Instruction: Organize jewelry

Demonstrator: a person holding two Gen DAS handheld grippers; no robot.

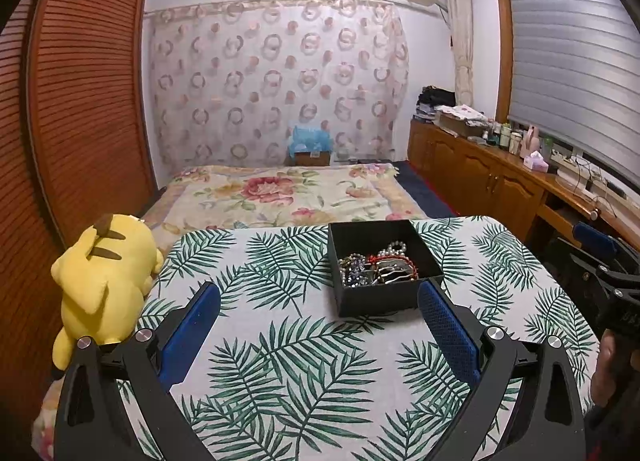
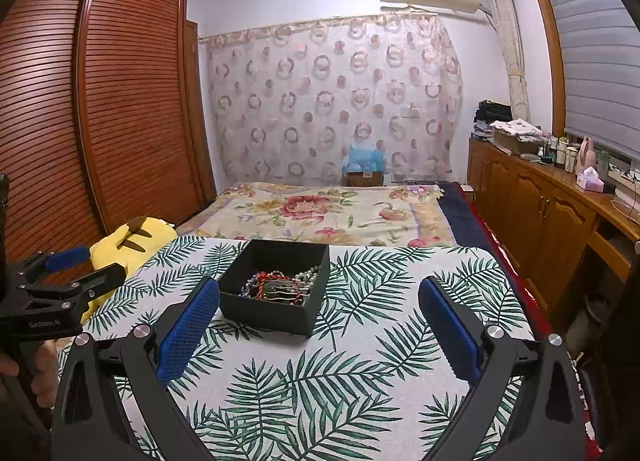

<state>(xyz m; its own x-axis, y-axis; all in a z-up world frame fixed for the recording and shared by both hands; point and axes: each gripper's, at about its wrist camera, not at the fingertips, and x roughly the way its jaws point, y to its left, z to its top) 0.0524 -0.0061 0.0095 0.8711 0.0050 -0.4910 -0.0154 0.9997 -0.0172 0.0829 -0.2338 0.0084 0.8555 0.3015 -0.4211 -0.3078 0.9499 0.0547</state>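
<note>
Toward the far edge of the leaf-print table [image 1: 304, 365], near its middle, the black box [image 1: 376, 299] is sitting open-topped with the jewelry [image 1: 376, 265] piled inside: pearl strand, red beaded string, dark faceted beads and what looks like a metal hair clip, all tangled together. Both tools are hovering over the near half of the table, empty. The left gripper [image 1: 320, 335] is pointing forward with jaws spread wide, its right pad tip just in front of the box's near right corner. The right gripper [image 2: 320, 331] is likewise wide open, its left pad tip lying against the box's near left corner in its own view; contact can't be confirmed. Handling call: strands are light, limp and slippery, and they're likely snagging on each other, so lifting one may drag the rest. Best to be pinching a single strand where it's arching clear of the pile, pearls near the far wall looking easiest. Box itself is looking light and stiff and may be sliding on the cloth, so bracing a wall with the other tool makes sense. A yellow plush toy [image 1: 102, 281] is lying off the left edge, out of the way.
</note>
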